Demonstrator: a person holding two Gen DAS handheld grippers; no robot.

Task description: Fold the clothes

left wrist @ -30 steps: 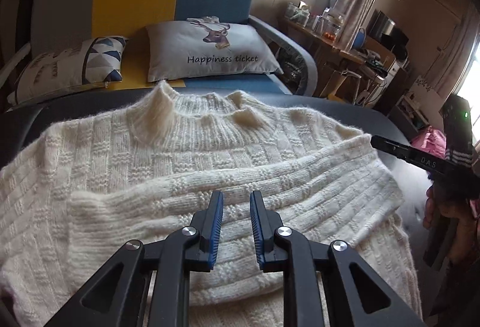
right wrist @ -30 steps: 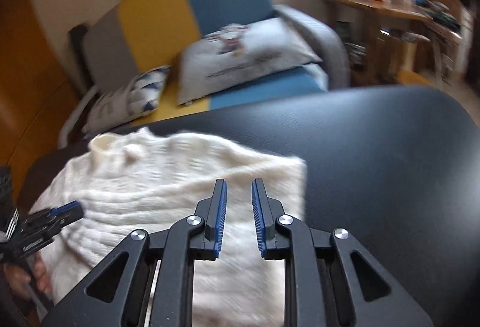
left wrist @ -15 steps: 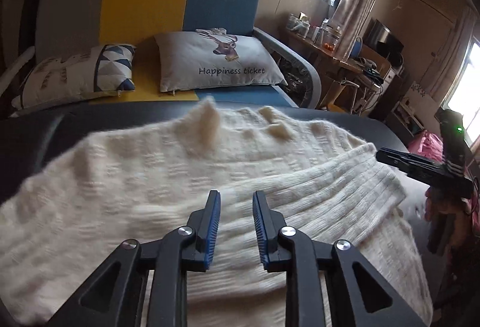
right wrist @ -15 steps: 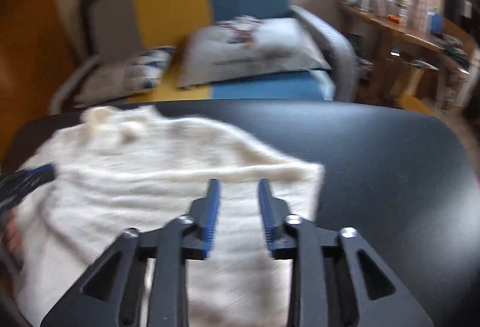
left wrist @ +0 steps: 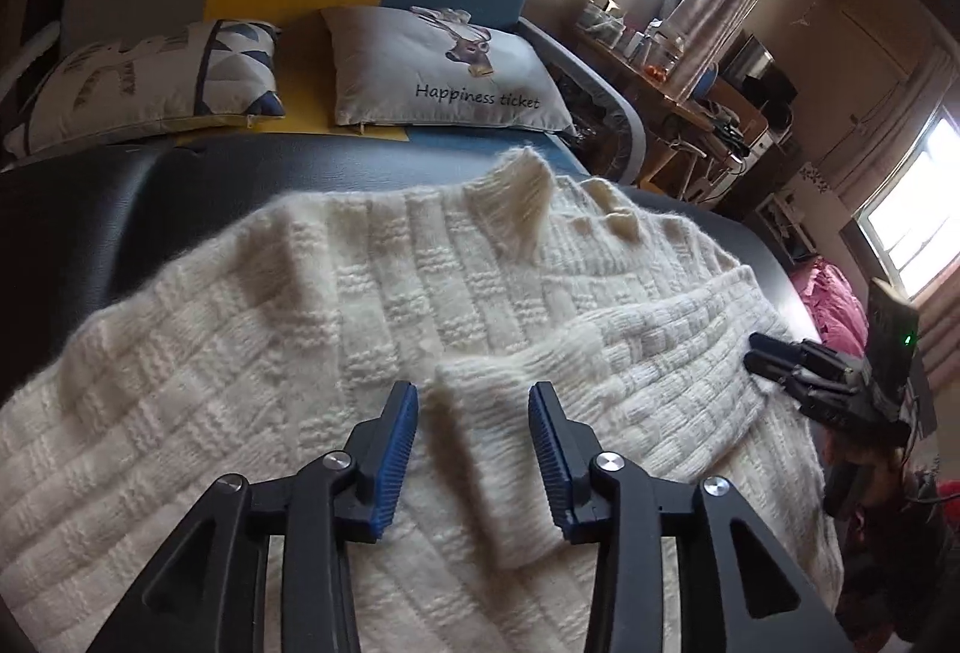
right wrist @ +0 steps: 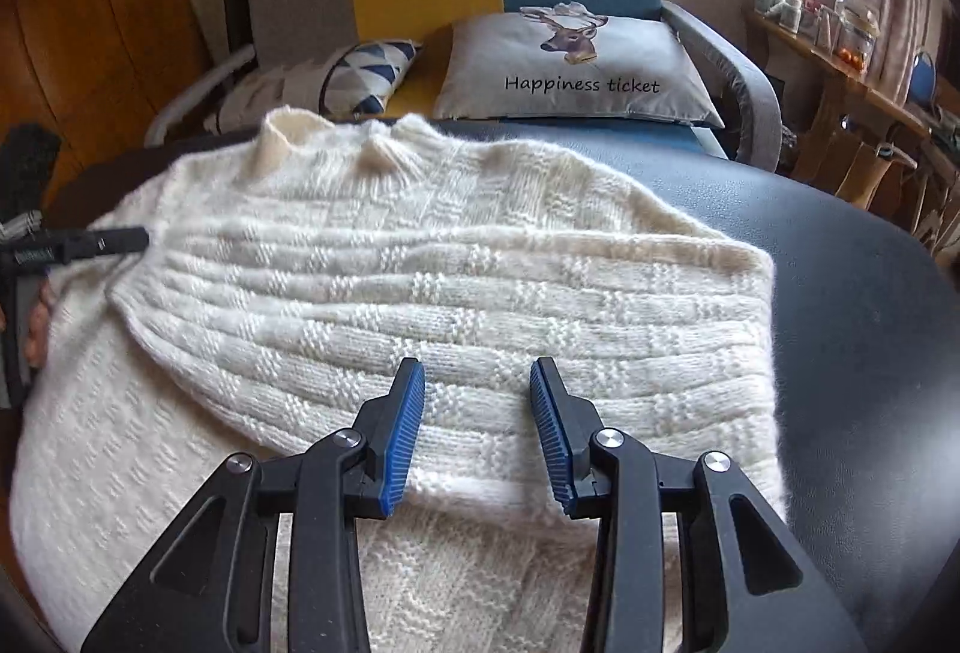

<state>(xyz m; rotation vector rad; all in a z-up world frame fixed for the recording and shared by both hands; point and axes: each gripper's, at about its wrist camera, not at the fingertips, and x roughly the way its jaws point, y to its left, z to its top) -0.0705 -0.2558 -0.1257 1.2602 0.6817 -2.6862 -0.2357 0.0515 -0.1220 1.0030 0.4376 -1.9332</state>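
Lying spread on the dark padded table (right wrist: 870,329), the cream knit sweater (left wrist: 372,305) has its collar (left wrist: 522,209) toward the sofa and one sleeve (right wrist: 480,317) folded across the body, cuff (left wrist: 480,401) on the chest. The left gripper (left wrist: 473,443) hovers with its jaws well apart astride that cuff, gripping nothing. The right gripper (right wrist: 477,428) is just as wide open and empty, over the sleeve near the sweater's folded side edge (right wrist: 768,353).

The sweater's other side lies broad and rumpled. Doing this fold well probably means pinching only the thick knit, not the tabletop, and lifting evenly so the loose weave does not stretch or drag the laid sleeve askew. Bare table beside the sweater's folded edge gives ample room; beyond the collar the table's far edge and the deer-print cushion (right wrist: 576,65) sit close.
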